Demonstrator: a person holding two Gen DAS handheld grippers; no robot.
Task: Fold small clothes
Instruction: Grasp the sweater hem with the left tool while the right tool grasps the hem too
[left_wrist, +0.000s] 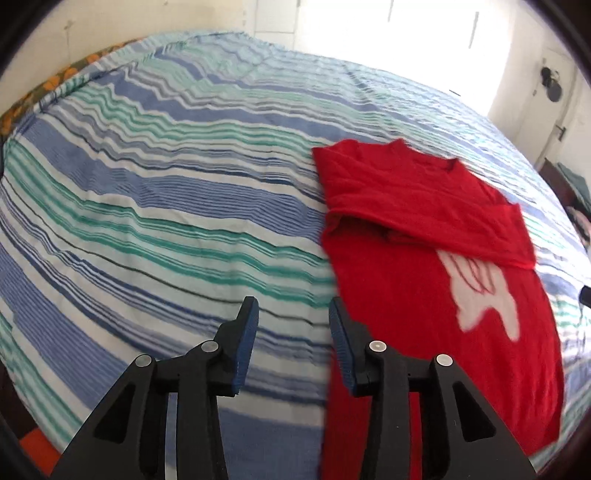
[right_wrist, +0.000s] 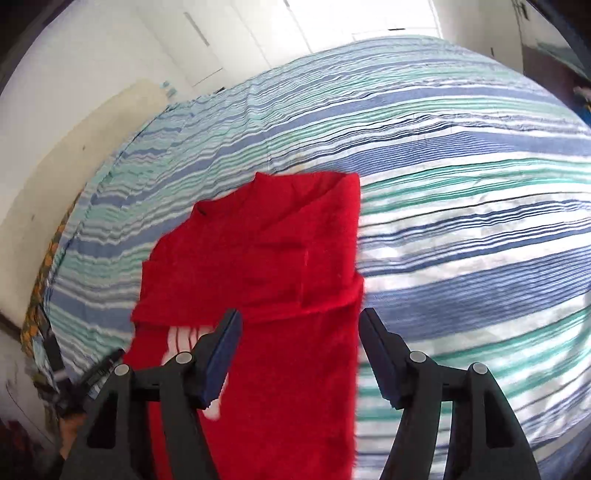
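Note:
A small red shirt (left_wrist: 424, 236) with a white print lies on the striped bedsheet (left_wrist: 166, 192), its sleeves folded across the chest. My left gripper (left_wrist: 293, 306) is open and empty, hovering just above the sheet at the shirt's left edge. In the right wrist view the same red shirt (right_wrist: 266, 266) lies below my right gripper (right_wrist: 299, 317), which is open and empty above the shirt's right side; its right finger is over the shirt's edge.
The bed fills both views. A white wall and window stand behind it (left_wrist: 369, 33). A floral mattress edge (left_wrist: 55, 85) shows at far left. Cluttered items sit on the floor beside the bed (right_wrist: 74, 380).

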